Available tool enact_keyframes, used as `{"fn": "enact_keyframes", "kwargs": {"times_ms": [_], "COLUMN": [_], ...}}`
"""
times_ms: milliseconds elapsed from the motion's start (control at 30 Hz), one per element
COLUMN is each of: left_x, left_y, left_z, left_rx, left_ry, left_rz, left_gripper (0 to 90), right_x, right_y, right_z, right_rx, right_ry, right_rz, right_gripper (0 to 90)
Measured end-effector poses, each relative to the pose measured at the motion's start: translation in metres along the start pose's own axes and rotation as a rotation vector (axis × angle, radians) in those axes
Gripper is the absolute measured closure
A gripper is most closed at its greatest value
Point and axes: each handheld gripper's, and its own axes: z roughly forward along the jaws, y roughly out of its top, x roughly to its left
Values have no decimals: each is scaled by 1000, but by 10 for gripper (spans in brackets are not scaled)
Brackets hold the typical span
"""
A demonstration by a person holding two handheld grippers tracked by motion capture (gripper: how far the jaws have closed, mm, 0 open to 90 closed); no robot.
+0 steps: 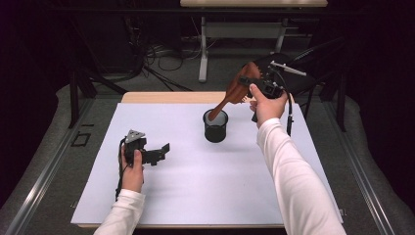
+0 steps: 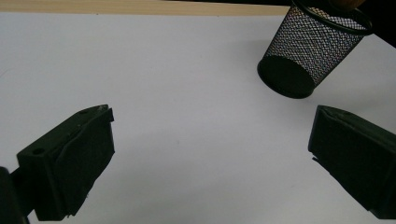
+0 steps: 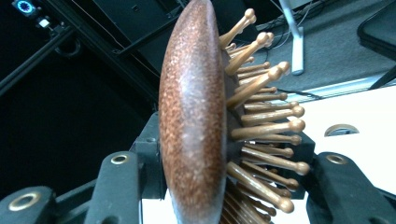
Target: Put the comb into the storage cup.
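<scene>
The light comes from above and falls on the wide white sheet covering the table (image 1: pixel 195 186), which looks bright and even. The room behind the table is very dark, almost black. The small black wire-mesh cup (image 1: pixel 216 126) throws a soft grey shadow toward the right. In the left gripper view the white sheet is pale and a bit bluish, and the two black jaws at the bottom look soft and fuzzy because they are so close. In the right gripper view the brown wooden hairbrush with round-tipped pins (image 3: pixel 196 121) has a dull shine down its back. Its near end is blurry. The high view is a little grainy.
</scene>
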Motion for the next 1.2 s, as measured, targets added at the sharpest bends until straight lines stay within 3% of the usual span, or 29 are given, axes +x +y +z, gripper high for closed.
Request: {"fn": "enact_keyframes", "kwargs": {"times_ms": [633,1200], "left_x": [1,1], "left_y": [0,0], "left_z": [0,0], "left_rx": [-2,-5], "left_ry": [-1,1], "left_rz": [-4,-4], "left_gripper": [3,3], "right_x": [-9,-12], "right_y": [-11,-24], "right_z": [10,21], "right_rx": [-18,2], "right_ry": [-30,-46], "right_rz": [-3,-21], "right_gripper": [472,471]}}
